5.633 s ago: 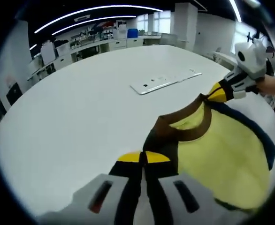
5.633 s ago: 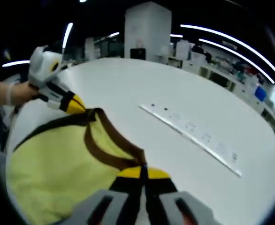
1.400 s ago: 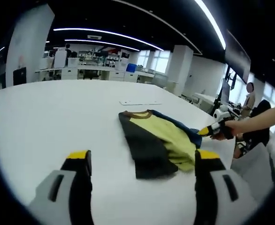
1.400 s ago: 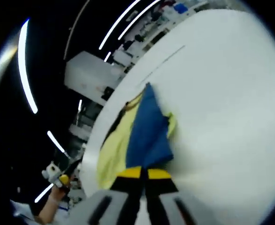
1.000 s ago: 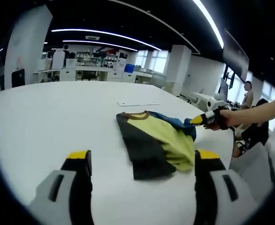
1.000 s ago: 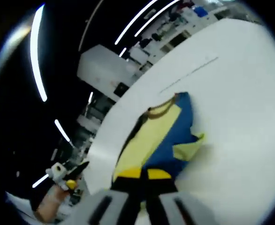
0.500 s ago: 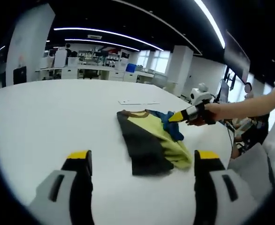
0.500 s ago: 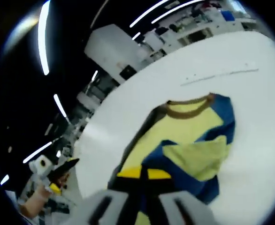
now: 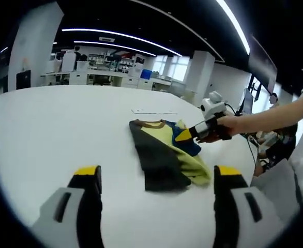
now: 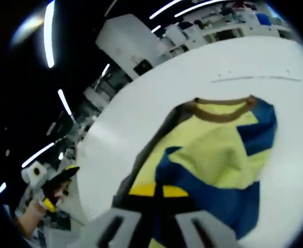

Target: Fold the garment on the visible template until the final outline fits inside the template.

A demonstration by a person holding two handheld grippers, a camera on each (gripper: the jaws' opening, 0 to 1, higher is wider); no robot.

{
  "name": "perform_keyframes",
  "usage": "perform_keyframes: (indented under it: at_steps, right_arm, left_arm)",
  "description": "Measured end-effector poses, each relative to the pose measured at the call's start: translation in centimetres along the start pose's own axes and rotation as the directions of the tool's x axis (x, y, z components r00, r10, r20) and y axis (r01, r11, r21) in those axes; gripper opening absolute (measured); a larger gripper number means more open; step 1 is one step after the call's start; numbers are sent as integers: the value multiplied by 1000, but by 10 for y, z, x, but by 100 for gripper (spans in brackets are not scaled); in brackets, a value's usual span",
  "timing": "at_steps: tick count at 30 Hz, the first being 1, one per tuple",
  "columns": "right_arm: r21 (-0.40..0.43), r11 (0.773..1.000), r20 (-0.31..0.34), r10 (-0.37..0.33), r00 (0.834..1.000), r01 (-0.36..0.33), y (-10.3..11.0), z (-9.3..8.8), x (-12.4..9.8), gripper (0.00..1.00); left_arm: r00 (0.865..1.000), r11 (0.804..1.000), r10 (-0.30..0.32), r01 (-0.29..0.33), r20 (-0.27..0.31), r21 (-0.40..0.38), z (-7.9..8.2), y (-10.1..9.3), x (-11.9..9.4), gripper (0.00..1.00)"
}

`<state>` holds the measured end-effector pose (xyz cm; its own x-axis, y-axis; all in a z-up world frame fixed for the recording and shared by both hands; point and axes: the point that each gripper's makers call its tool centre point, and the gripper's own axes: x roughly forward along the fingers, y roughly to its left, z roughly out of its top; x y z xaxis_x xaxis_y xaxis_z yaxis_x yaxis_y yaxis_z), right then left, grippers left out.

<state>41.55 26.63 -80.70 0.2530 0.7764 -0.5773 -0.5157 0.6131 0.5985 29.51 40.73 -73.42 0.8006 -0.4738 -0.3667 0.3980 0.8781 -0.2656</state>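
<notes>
From the right gripper view, my right gripper [image 10: 158,192] covers the near edge of the garment [image 10: 213,155], and the blue cloth runs out of sight at the lower right. I cannot make out any template outline on the counter [image 9: 48,124]. In the left gripper view, the garment's far side sits behind the right gripper's tip. The shelves in the background are too blurred to read.

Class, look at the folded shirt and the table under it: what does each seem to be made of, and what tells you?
The shirt looks like soft knit fabric, matte: it creases, drapes in folds, and has a ribbed-looking brown collar. The table looks like a hard, smooth white top, perhaps laminate: flat, even, with a faint sheen.
</notes>
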Motion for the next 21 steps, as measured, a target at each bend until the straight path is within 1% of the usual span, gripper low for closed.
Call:
perform_keyframes:
  at_steps: [3,8,12,13,17,18,19,21]
  right_arm:
    - [-19,1000,-12,-5,1000,5,2,-3,2,0]
    - [-42,999,-24,-9,1000,8,1,-4,2,0]
    - [-80,997,-29,-4,1000,1,3,-6,-1,0]
    - [-87,996,-32,0,999,-3,4,-7,-2,2]
    - [-161,986,-45,22,999,-29,13,-9,-5,14]
    - [-195,979,-52,42,998,-51,16,-9,-5,15]
    - [-201,978,-59,38,998,-49,15,-9,-5,17]
    - [-239,969,-60,43,997,-56,16,-9,-7,22]
  left_arm:
    - [1000,1000,0,0,-2,-3,-1,-1,0,87]
    - [1000,1000,-1,1,-4,-4,-2,-1,1,87]
    - [1000,1000,-2,2,-6,-5,-3,-2,2,87]
    - [1000,1000,-3,3,-7,-5,-3,-2,2,87]
    - [1000,1000,-9,9,-6,-4,-4,-5,4,87]
    - [1000,1000,-10,10,-7,-4,-4,-5,4,86]
    - [1000,1000,-12,12,-7,-5,-4,-7,5,86]
    - [1000,1000,-14,14,-7,-6,-5,-7,6,86]
